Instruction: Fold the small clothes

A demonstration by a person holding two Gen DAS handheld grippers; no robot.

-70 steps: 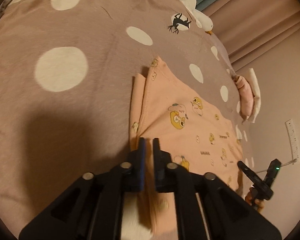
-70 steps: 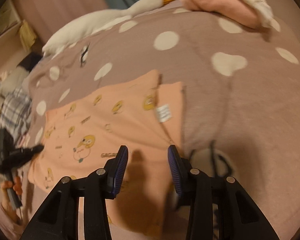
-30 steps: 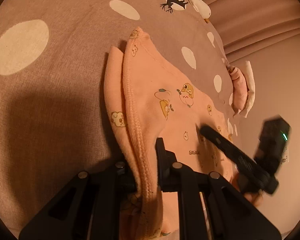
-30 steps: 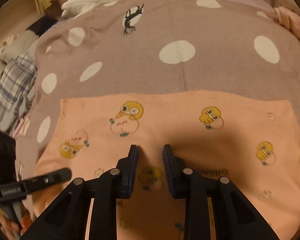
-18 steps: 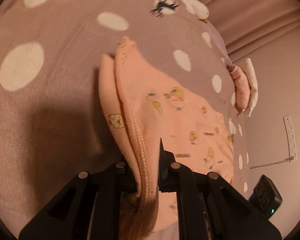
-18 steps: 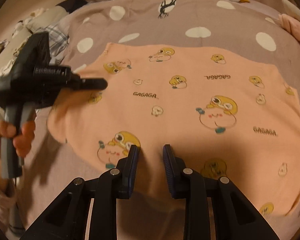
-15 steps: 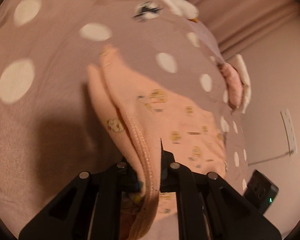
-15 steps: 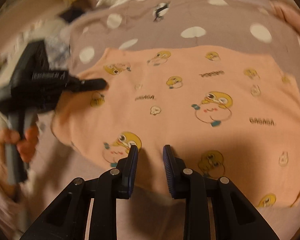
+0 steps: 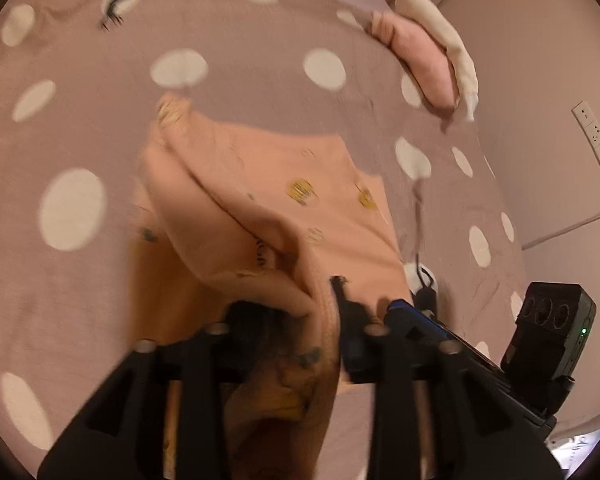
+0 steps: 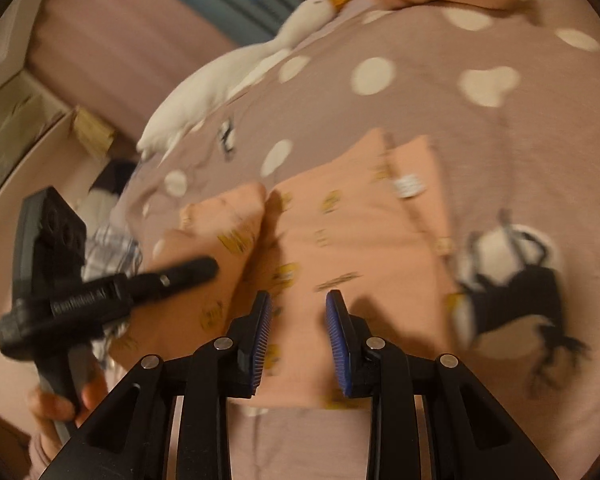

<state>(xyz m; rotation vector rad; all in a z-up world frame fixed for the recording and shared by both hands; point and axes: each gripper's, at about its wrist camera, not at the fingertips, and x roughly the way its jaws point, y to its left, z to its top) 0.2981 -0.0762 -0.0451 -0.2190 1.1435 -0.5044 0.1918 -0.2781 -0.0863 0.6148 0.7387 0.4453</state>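
Bed with a mauve bedspread with white dots, pink curtain and wall behind.

Left wrist view: the peach shirt lies mid-bedspread, one edge lifted and draped up between the fingers of the left gripper. Its jaws have just been opening; the hem sits in the gap, against the right-hand finger, and blur leaves it unclear whether the pads still press on it. The right gripper comes in from the lower right, its blue pad just beside the shirt's near edge. Folded pink and white cloths lie far up at the bedspread's edge.

Right wrist view: right gripper partly open, nothing between the pads, hovering over the shirt's near edge. Shirt lies folded, white label up. Left gripper reaches in from the left, tip at the bunched fold, held by a hand. A plush goose lies along the far side.
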